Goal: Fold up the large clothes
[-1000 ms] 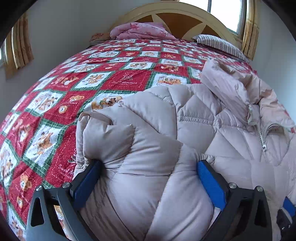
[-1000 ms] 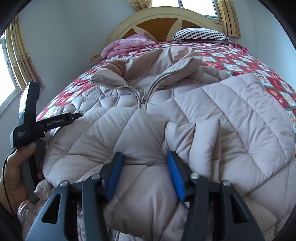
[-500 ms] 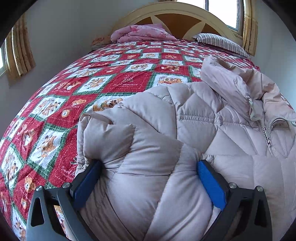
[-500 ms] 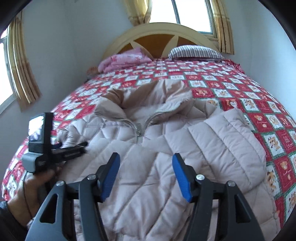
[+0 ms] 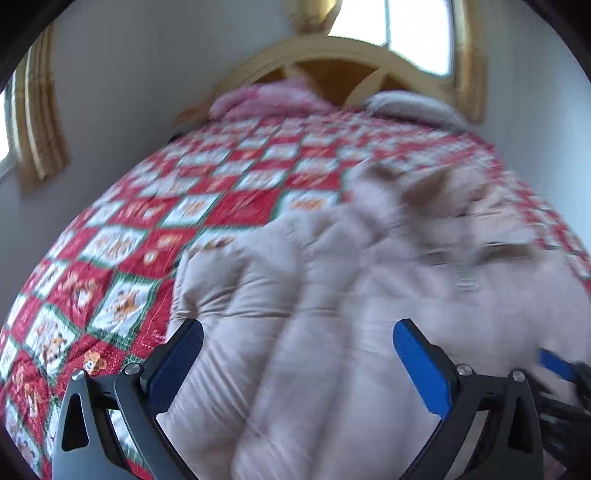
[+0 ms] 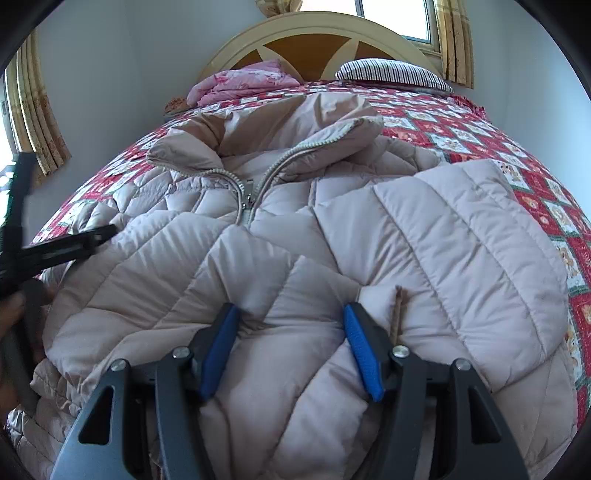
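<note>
Presently, findings as follows.
Jacket (image 6: 295, 236): beige quilted puffer, lies face up on the bed, collar toward the headboard, zip (image 6: 246, 201) closed partway up the chest, collar flaps open.
Sleeve (image 6: 461, 258): the one on the picture's right is folded inward across the body.
Quilt (image 6: 535, 206): red and white patchwork, covers the bed under the jacket.
Right gripper (image 6: 290, 350): jaws part open, blue pads set on either side of a puffed ridge of the lower front; whether the pads press it or merely flank it, I cannot tell.
Left gripper (image 5: 297, 363): view blurred; jaws wide apart above the jacket's side, padding bulging between the pads without filling the gap; nothing gripped.
Left hand (image 6: 11, 317): seen at the right view's left edge, wrapped on the tool's handle beside the jacket.
Headboard (image 6: 314, 33): arched, cream and brown.
Pillow (image 6: 391, 72): striped, at the bed's head.
Pink bedding (image 6: 240, 81): bundled beside the pillow.
</note>
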`<action>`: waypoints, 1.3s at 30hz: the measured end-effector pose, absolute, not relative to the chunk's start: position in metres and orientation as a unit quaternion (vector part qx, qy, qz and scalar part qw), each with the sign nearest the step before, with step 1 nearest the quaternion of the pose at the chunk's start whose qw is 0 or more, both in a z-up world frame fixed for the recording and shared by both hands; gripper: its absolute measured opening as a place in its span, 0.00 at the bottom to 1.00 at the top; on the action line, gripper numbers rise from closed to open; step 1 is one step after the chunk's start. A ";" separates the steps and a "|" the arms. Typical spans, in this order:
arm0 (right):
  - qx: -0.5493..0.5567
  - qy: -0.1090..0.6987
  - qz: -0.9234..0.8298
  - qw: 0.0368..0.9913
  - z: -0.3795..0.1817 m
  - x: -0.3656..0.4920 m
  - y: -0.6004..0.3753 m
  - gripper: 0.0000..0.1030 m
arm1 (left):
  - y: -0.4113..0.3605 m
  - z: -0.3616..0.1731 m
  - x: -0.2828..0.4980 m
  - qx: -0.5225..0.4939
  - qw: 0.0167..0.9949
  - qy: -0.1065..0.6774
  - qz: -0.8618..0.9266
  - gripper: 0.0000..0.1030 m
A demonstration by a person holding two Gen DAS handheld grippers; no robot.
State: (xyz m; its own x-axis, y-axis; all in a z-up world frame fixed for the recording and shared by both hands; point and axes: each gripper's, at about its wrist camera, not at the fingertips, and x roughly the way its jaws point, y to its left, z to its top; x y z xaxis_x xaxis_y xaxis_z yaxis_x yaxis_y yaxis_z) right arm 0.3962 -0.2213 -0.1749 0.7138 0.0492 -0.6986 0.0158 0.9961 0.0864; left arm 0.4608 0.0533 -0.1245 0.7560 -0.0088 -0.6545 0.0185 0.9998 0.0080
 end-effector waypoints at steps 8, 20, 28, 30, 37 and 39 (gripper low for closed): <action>0.048 0.375 0.010 0.926 -0.175 0.396 -0.220 0.61 | -0.009 -0.158 0.447 0.083 0.919 0.383 -0.045 0.99; 0.047 0.376 0.007 0.925 -0.175 0.395 -0.222 0.61 | -0.004 -0.177 0.448 0.046 0.920 0.387 -0.053 0.99; 0.032 0.380 -0.003 0.924 -0.177 0.397 -0.217 0.61 | -0.006 -0.184 0.453 0.052 0.914 0.398 -0.050 0.99; 0.028 0.381 -0.006 0.924 -0.177 0.397 -0.216 0.61 | -0.007 -0.185 0.453 0.054 0.914 0.399 -0.050 0.99; 0.023 0.382 -0.008 0.924 -0.177 0.397 -0.214 0.61 | -0.005 -0.185 0.454 0.051 0.914 0.399 -0.052 0.99; 0.020 0.383 -0.008 0.923 -0.177 0.397 -0.213 0.61 | -0.004 -0.185 0.454 0.050 0.914 0.399 -0.052 0.99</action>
State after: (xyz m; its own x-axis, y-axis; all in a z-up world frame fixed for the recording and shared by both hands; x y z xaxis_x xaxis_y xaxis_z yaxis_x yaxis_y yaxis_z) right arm 0.3968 -0.2134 -0.1767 0.7063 0.0007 -0.7079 0.0297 0.9991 0.0307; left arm 0.4537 -0.0042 -0.1850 0.6768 -0.0565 -0.7340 0.1354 0.9896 0.0487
